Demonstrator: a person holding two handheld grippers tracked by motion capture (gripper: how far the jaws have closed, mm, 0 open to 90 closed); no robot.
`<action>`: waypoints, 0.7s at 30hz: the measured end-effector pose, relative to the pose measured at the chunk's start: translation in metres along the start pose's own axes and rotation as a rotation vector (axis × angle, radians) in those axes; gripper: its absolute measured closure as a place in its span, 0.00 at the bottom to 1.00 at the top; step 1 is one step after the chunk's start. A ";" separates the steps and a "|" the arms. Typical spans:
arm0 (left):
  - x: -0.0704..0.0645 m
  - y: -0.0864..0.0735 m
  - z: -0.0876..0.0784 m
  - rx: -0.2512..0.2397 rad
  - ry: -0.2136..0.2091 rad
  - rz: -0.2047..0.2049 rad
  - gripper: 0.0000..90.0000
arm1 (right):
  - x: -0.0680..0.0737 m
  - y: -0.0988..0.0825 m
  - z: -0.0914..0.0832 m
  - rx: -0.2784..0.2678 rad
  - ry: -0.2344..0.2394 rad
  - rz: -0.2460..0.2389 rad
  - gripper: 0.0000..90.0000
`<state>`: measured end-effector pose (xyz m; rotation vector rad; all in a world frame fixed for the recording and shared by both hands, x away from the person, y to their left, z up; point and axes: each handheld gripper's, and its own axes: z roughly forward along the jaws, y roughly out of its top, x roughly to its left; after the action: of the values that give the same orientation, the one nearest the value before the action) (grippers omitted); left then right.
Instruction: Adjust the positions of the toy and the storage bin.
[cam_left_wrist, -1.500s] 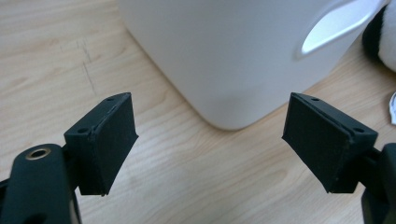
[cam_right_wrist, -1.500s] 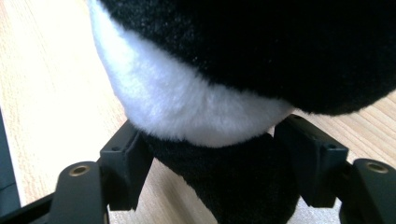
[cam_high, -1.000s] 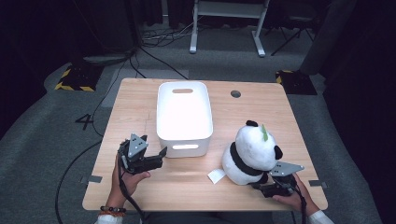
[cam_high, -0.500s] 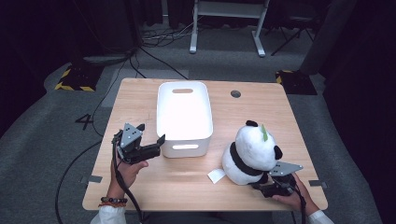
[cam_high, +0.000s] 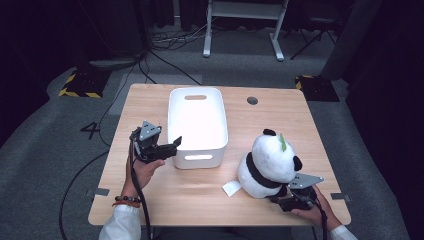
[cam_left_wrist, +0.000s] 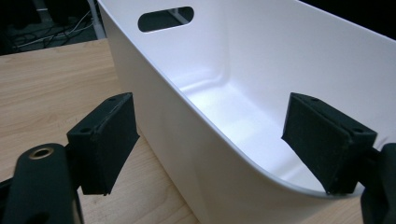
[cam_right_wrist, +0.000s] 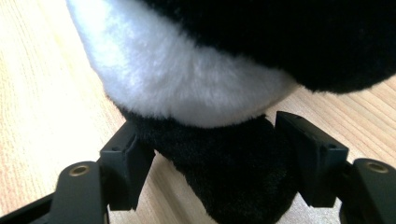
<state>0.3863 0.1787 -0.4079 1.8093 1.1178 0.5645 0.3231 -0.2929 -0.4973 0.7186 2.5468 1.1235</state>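
Observation:
A white plastic bin (cam_high: 200, 160) with handle slots stands in the middle of the wooden table (cam_high: 165, 200). My left gripper (cam_high: 174, 144) is at its near left corner, tilted. In the left gripper view its jaws (cam_left_wrist: 215, 126) straddle the bin's wall (cam_left_wrist: 154, 88), one pad outside and one inside; they have just been closing, with gaps still on both sides. A black and white plush panda (cam_high: 270, 160) sits at the right front. My right gripper (cam_high: 281, 196) is low behind it, shut on its black foot (cam_right_wrist: 224, 177).
A small white tag (cam_high: 231, 188) lies on the table by the panda's left side. A round cable hole (cam_high: 252, 100) is at the back right of the table. Bare wood lies in front of the bin and along the left edge.
The left gripper has moved away from the person and to the right, up to the bin's left front corner, so its jaws now straddle the wall. The right gripper and panda have stayed put.

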 end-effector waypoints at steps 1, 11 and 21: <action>0.001 0.001 0.003 0.012 -0.005 0.001 0.21 | 0.000 0.000 0.000 0.000 0.000 -0.001 0.34; 0.003 0.005 0.019 0.037 -0.040 -0.028 0.34 | 0.000 -0.001 0.001 0.010 -0.007 -0.001 0.34; -0.003 0.007 0.018 0.059 -0.042 -0.041 0.44 | -0.004 0.001 0.002 0.021 -0.028 0.003 0.35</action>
<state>0.4016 0.1662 -0.4101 1.8360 1.1515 0.4719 0.3272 -0.2933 -0.4982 0.7378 2.5389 1.0809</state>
